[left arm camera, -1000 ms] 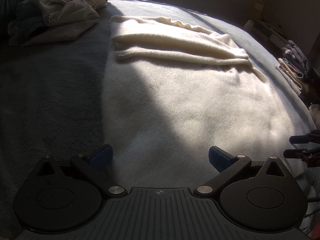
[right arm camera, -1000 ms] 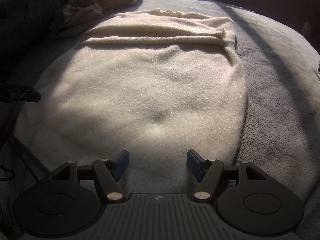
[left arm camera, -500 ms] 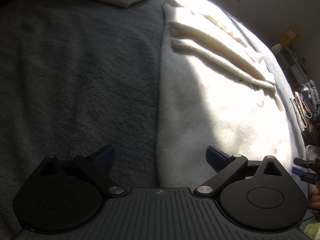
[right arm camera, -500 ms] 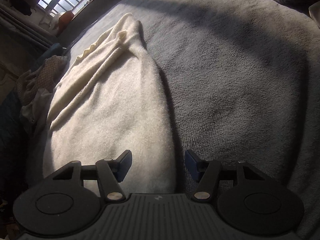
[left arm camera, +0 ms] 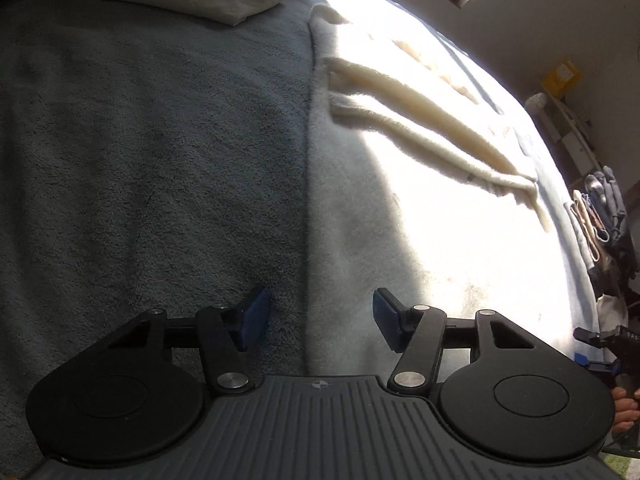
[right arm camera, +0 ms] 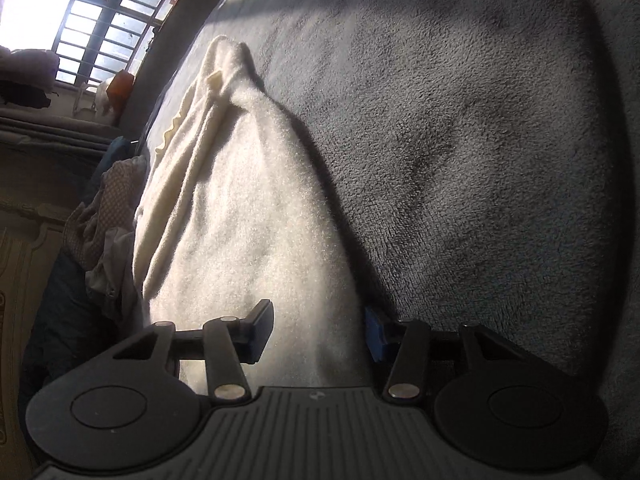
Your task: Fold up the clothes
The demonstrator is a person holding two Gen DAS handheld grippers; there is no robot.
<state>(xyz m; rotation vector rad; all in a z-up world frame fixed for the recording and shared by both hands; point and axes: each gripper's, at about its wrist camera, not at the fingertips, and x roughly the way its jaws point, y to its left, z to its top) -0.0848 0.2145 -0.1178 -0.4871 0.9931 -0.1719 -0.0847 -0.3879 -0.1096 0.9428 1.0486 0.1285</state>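
Cream garment (left arm camera: 460, 240) lies flat on the bed (left arm camera: 140, 160), sleeves folded across. Left gripper (left arm camera: 316, 320) and right gripper (right arm camera: 318, 330) spread wide, straddling opposite side edges. Further folds remain.

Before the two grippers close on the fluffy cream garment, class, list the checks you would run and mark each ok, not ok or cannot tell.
1. Left gripper open: ok, jaws stand apart.
2. Left gripper straddles the side edge of the fluffy cream garment: ok, one finger over the grey fleece blanket, the other over the garment.
3. Right gripper open: ok.
4. Right gripper straddles the opposite edge: ok, the garment lies between its fingers.
5. Fabric already pinched: not ok, neither gripper has closed.
6. Garment flat: not ok, folded ridges at the far end.
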